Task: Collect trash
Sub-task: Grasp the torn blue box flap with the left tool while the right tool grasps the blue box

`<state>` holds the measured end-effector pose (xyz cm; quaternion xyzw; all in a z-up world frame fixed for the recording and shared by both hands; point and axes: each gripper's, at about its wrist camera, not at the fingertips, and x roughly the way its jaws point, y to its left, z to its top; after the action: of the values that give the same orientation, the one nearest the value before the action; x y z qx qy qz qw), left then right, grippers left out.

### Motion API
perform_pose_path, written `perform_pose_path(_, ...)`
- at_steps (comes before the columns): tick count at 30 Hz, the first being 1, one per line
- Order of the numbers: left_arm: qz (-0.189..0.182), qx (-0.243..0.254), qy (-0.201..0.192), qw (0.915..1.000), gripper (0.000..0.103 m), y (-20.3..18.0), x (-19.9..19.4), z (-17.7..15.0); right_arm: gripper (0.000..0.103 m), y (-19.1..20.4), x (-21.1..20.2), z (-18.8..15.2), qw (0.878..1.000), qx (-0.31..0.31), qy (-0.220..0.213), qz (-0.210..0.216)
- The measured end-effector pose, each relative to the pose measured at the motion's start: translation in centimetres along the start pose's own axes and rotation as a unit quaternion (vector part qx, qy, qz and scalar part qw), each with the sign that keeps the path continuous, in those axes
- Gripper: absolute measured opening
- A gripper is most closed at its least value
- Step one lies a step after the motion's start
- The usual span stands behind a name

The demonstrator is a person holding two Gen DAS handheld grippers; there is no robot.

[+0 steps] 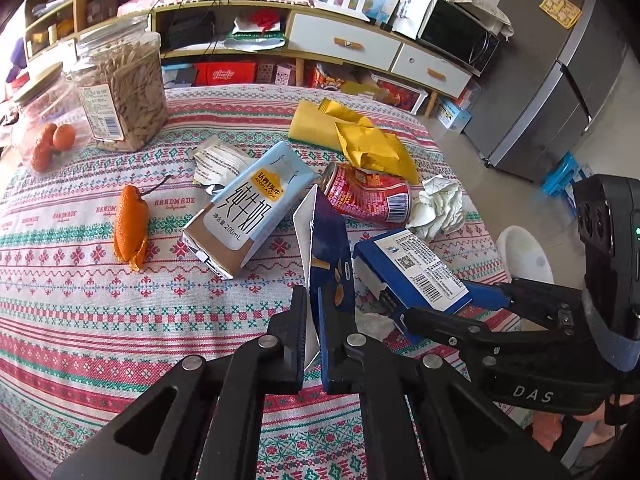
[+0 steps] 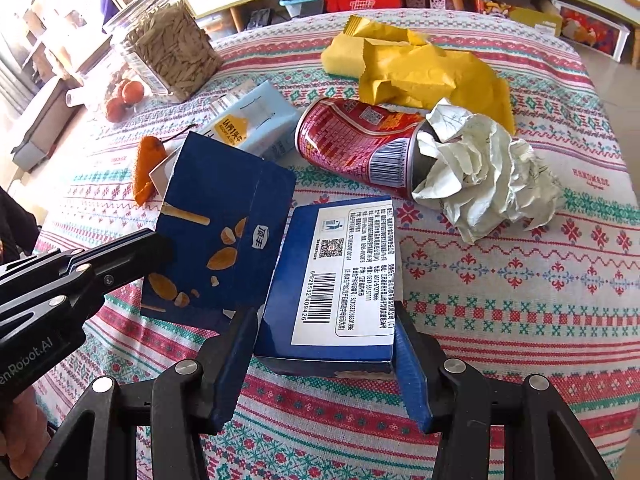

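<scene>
Left gripper pinches a torn blue carton flap, right gripper clamps the blue box; beyond both, can, milk carton and wrappers remain uncollected.
</scene>
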<state>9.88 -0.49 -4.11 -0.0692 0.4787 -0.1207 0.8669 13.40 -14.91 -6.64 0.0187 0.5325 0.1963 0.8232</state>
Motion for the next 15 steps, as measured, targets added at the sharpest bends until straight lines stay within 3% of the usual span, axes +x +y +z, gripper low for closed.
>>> perform_pose_path(11, 0.005, 0.021, -0.025, 0.9995, 0.001, -1.6, -2.6, -0.1, 0.057, -1.4, -2.4, -0.1, 0.999, 0.025, -0.017, 0.011)
perform_pose_path(15, 0.025, 0.029, -0.032, 0.9987, 0.001, -2.2, -3.4, -0.3, 0.057, -1.8, -3.0, -0.3, 0.999, 0.027, -0.020, 0.017)
